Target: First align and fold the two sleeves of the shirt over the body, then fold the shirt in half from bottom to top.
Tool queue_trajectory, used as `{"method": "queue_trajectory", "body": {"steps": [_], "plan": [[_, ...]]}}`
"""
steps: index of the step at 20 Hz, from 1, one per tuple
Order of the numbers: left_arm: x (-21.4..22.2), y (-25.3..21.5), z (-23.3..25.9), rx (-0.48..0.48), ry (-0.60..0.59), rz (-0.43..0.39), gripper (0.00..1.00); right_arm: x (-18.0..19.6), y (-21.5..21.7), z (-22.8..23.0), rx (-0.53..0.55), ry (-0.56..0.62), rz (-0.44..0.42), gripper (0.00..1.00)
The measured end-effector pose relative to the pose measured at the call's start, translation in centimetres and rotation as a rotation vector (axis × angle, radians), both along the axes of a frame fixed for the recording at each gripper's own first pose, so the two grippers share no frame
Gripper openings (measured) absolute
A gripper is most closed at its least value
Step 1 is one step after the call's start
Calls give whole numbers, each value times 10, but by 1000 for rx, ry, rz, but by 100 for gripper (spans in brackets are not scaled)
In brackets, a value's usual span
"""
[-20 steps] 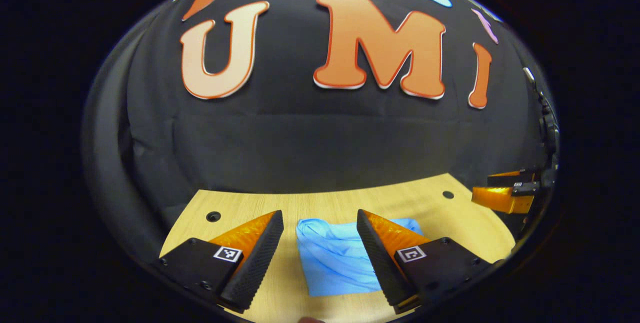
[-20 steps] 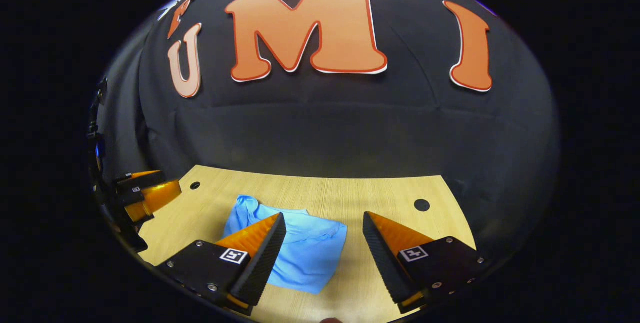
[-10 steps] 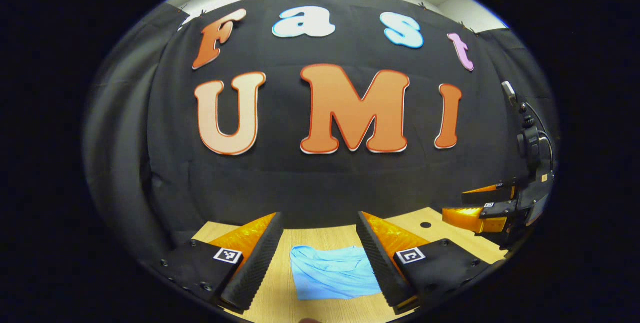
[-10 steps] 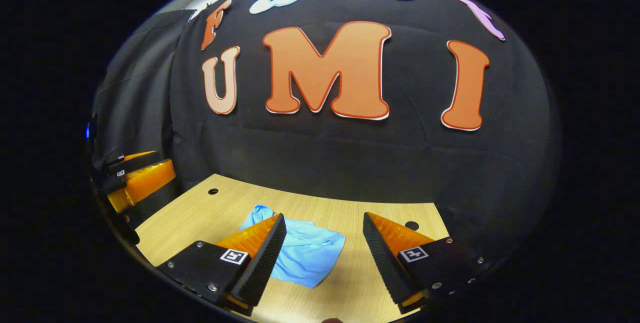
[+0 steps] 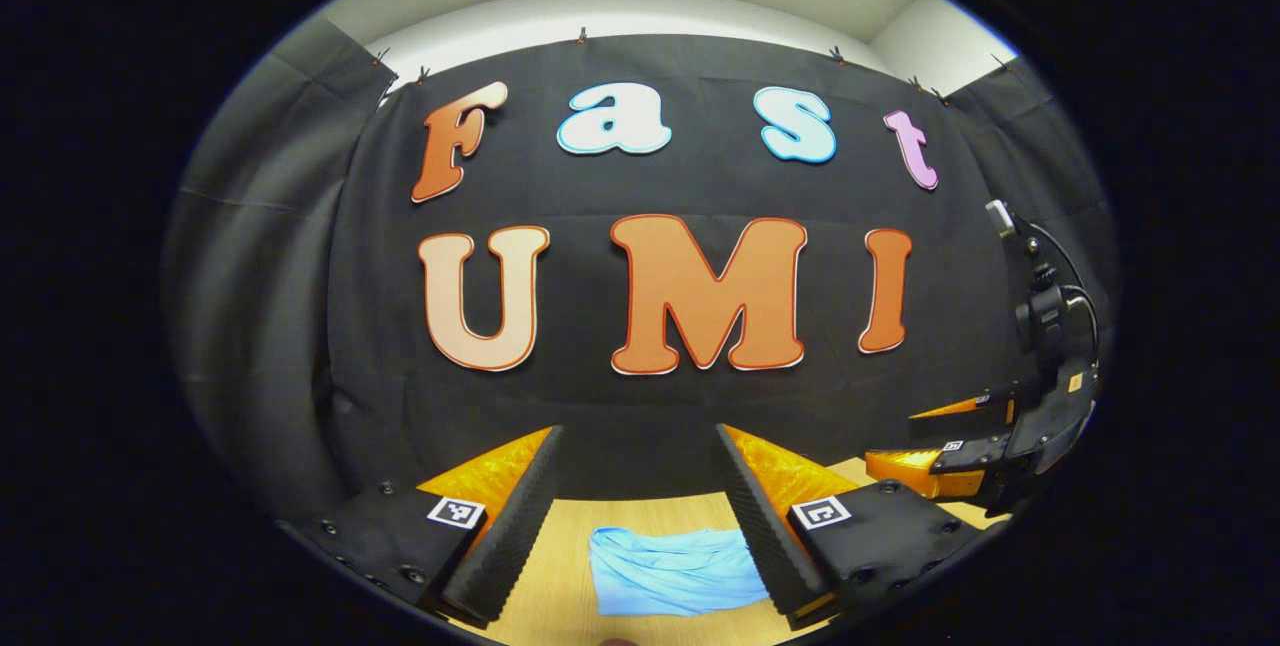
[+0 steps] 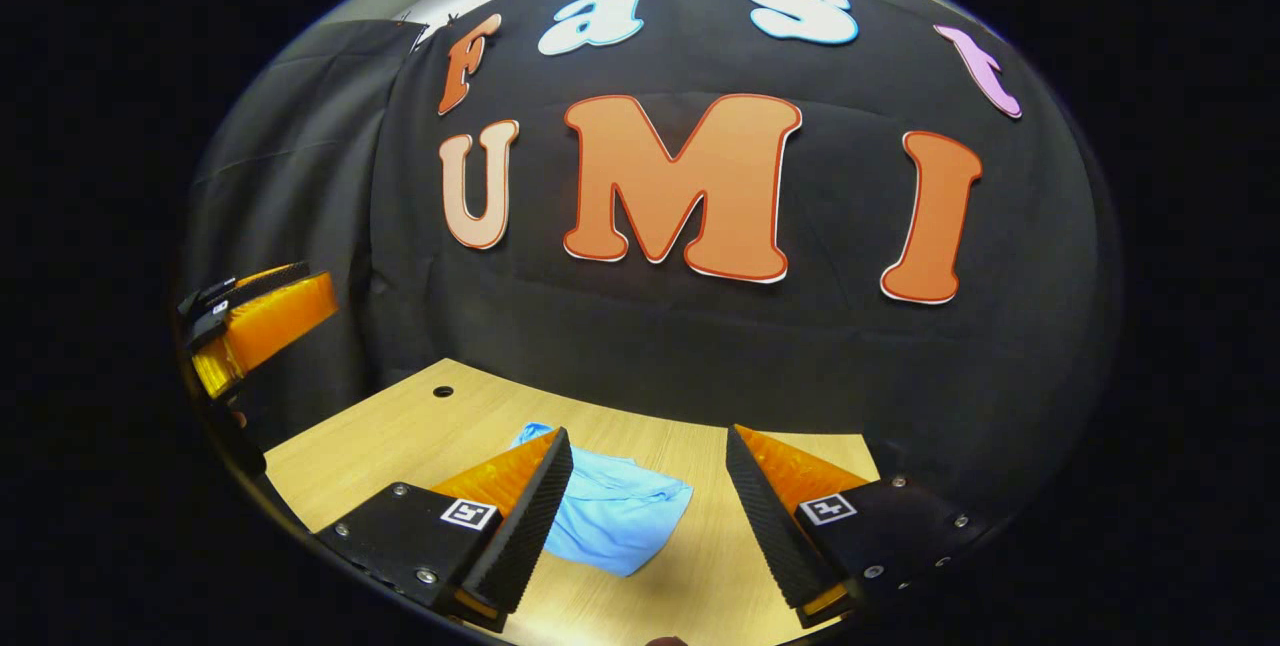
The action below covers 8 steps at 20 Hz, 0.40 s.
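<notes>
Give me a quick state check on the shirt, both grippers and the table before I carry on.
shirt: folded into a compact bundle, lying flat on the table, held by nothing.
left gripper: open, raised off the shirt, holding nothing.
right gripper: open, above the table, holding nothing.
table: wooden top carrying the shirt; small round holes near its far edge.

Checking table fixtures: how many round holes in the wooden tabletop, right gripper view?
1: a dark round hole near the far left corner of the light wooden tabletop, left of the folded blue shirt. Others may be hidden behind the right gripper, open.
</notes>
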<state>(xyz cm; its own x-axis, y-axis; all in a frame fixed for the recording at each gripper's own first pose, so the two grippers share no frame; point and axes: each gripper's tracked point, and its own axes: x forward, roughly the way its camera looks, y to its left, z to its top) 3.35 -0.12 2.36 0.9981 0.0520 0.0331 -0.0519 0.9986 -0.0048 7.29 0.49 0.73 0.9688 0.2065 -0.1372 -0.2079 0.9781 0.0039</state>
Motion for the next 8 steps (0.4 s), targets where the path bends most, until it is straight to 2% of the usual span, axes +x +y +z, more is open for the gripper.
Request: {"method": "queue_trajectory", "body": {"steps": [5,8], "plan": [[-4,-18,38,85,-86,-35,94,-1,-11,25,94,-27,-29,94],[-5,-31,44,72,-107,-61,96,-7,-22,38,97,-69,-53,94]]}}
